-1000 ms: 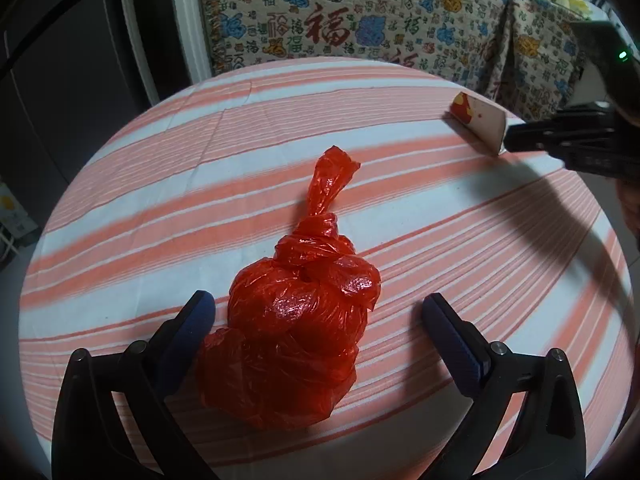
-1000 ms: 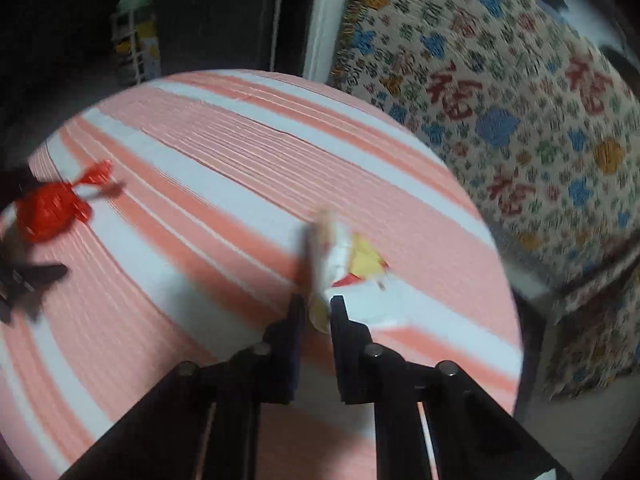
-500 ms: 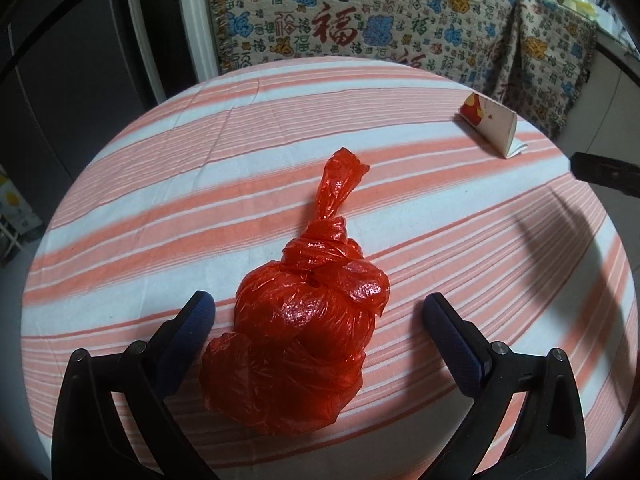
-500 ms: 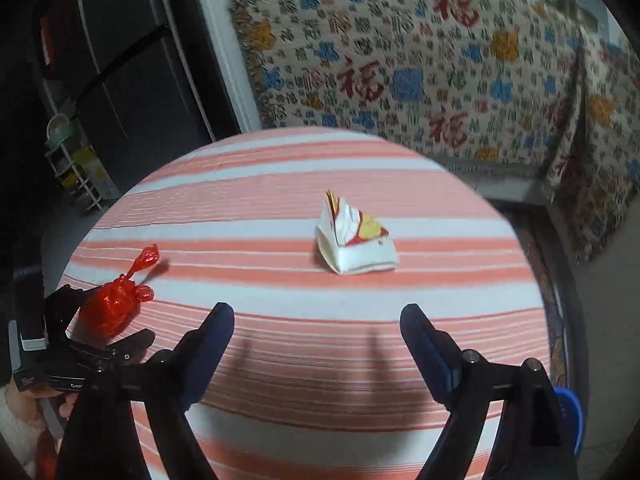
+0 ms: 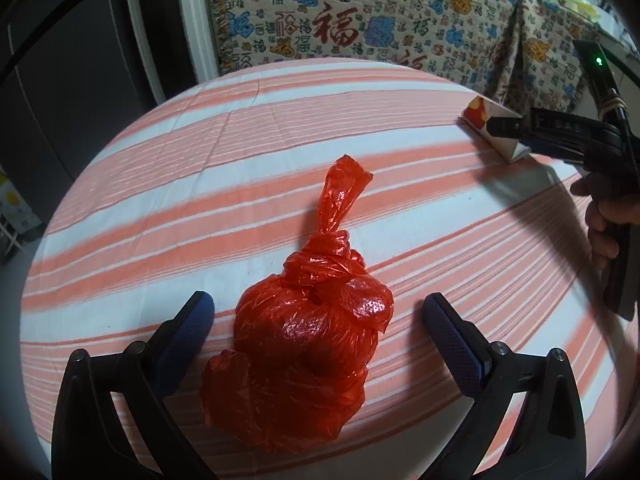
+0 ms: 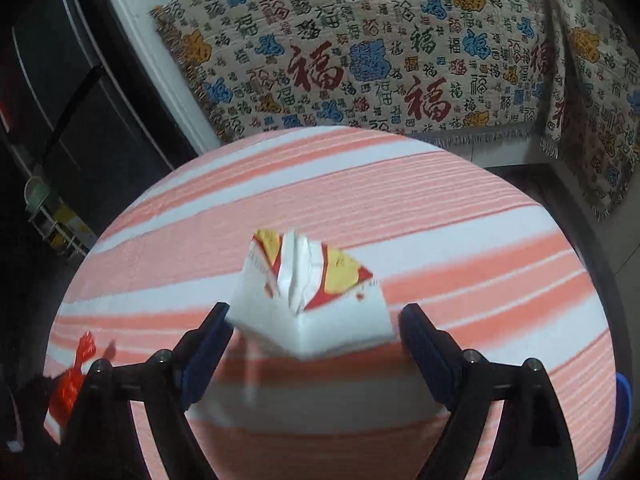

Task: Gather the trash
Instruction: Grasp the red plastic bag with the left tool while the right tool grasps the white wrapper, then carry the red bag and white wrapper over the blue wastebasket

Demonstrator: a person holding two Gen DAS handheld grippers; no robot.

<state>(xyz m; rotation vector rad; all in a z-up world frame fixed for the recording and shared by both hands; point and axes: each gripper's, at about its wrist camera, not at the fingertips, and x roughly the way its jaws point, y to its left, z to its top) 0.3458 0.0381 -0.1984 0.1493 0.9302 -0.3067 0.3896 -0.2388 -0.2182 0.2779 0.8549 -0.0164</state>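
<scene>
While both claws gape wide and empty: red bag (image 5: 304, 356) sits between left claw (image 5: 318, 320) pads, knot pointing away; carton (image 6: 310, 300) between right claw (image 6: 316, 330) pads, nearer table's (image 6: 500, 240) right edge.

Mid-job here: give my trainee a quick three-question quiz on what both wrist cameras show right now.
1. True or false: the left hand-held gripper is shut on the red bag.
2. Which item lies between the right hand-held gripper's open fingers? A) red bag B) white carton C) cup
3. Fill in: the bag's top is tied in a ____.

Key: 1 false, its fingers are open on both sides of the bag; 2 B; 3 knot.
</scene>
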